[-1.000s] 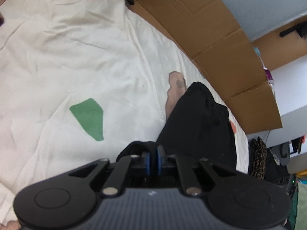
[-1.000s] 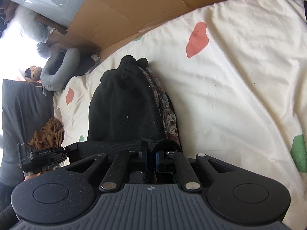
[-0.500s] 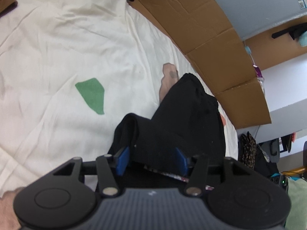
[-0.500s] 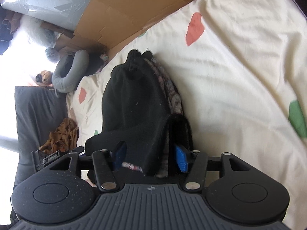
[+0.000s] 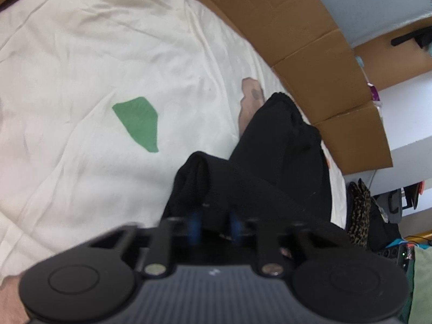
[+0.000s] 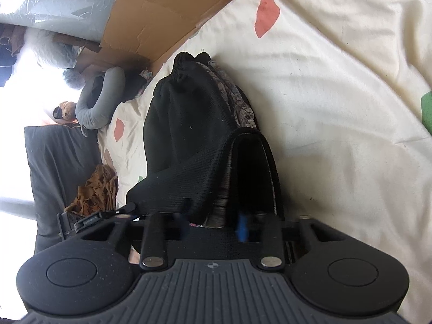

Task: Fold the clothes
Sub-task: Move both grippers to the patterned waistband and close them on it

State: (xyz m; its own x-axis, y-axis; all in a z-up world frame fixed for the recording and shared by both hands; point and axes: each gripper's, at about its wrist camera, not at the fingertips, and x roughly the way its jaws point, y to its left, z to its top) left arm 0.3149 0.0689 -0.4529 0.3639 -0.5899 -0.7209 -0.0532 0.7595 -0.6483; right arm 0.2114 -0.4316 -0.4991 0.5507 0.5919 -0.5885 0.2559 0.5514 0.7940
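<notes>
Garment: the black garment (image 5: 280, 145) lies folded lengthwise on the cream sheet (image 5: 81, 81), close to the cardboard (image 5: 310, 54) along the bed's edge; a patterned lining shows along one side in the right wrist view.
Your left gripper (image 5: 214, 222): the blue pads (image 5: 193, 225) stand a little apart, with the near end of the black cloth bunched between them; the picture is blurred, so you cannot tell whether they grip it.
Your right gripper (image 6: 213, 225): its jaws are spread, and the folded near edge of the garment sits loosely between them.
Sheet: it carries a green patch (image 5: 139, 122) beside the garment and a red patch (image 6: 266, 12) farther off.
Beyond the bed: a grey neck pillow (image 6: 101, 100) and a brown cloth (image 6: 95, 189) lie near the far end.
</notes>
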